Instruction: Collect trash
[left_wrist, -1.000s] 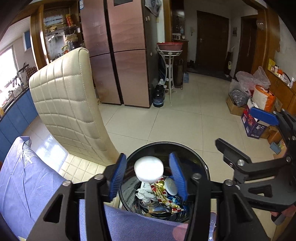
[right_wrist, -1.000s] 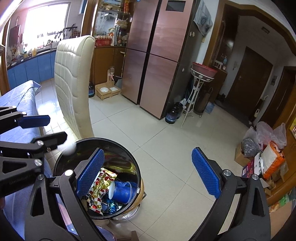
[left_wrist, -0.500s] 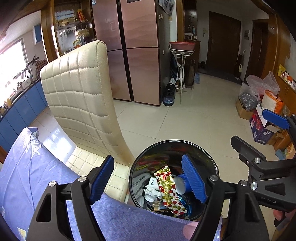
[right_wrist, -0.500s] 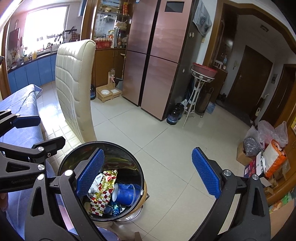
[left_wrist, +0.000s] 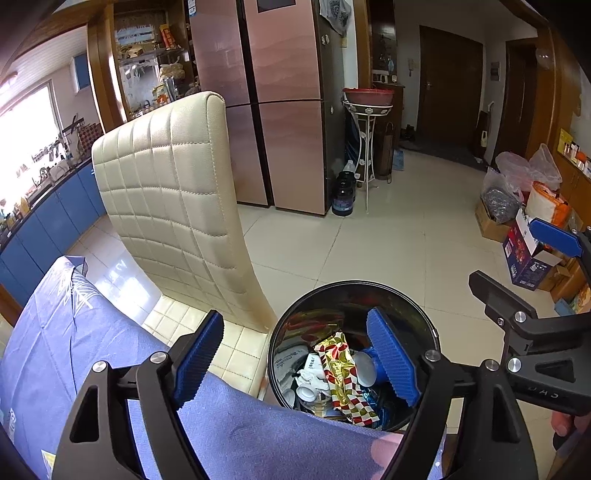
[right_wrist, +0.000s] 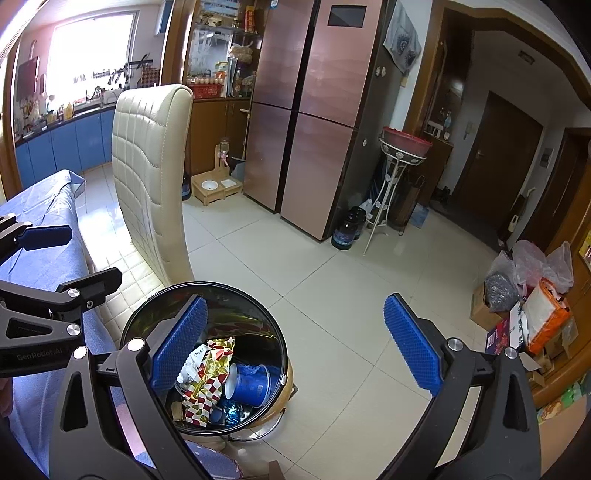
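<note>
Left gripper (left_wrist: 295, 363) jaws spread wide, empty, above table edge | right gripper (right_wrist: 295, 343) likewise wide apart, holding nothing | trash bin (left_wrist: 424, 325) on floor at 5 o'clock of cream chair (left_wrist: 173, 184) | inside: gold-red wrapper (left_wrist: 341, 376), blue cup (right_wrist: 251, 382), white scraps.
</note>
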